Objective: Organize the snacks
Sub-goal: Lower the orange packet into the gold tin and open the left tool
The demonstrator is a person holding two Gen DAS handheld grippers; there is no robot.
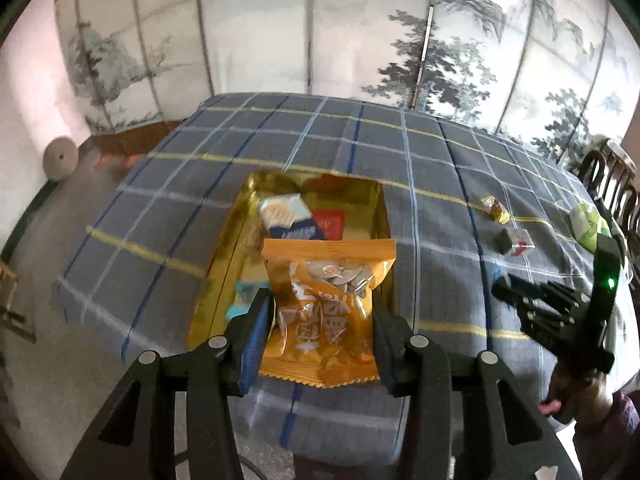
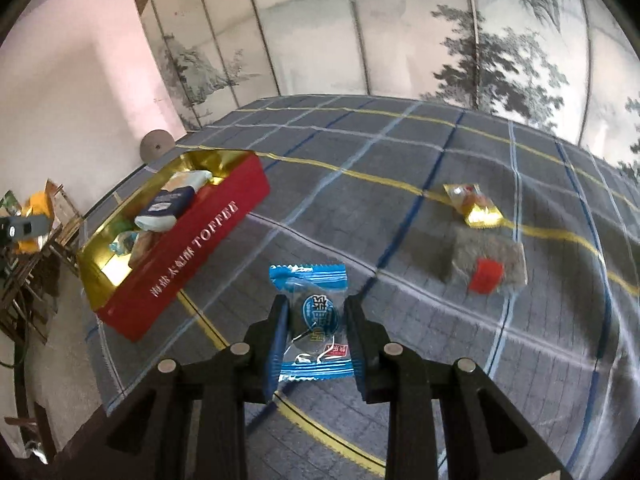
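Observation:
My left gripper (image 1: 320,300) is shut on an orange snack bag (image 1: 326,312), held over the near end of the gold-lined box (image 1: 224,248). Inside the box lie a blue-and-white packet (image 1: 286,216) and a red packet (image 1: 330,222). My right gripper (image 2: 317,300) is shut on a blue-wrapped candy (image 2: 316,316) a little above the checked tablecloth (image 2: 400,152). The red toffee box (image 2: 180,264) stands to its left, with several packets (image 2: 172,204) in it. In the left wrist view the right gripper (image 1: 500,292) shows at the right edge, held by a hand.
Loose on the cloth are a yellow-wrapped candy (image 2: 474,204), a grey packet with a red label (image 2: 488,268) and a green packet (image 1: 588,224). A chair (image 1: 612,184) stands at the table's right side. A painted folding screen (image 1: 360,40) closes the back.

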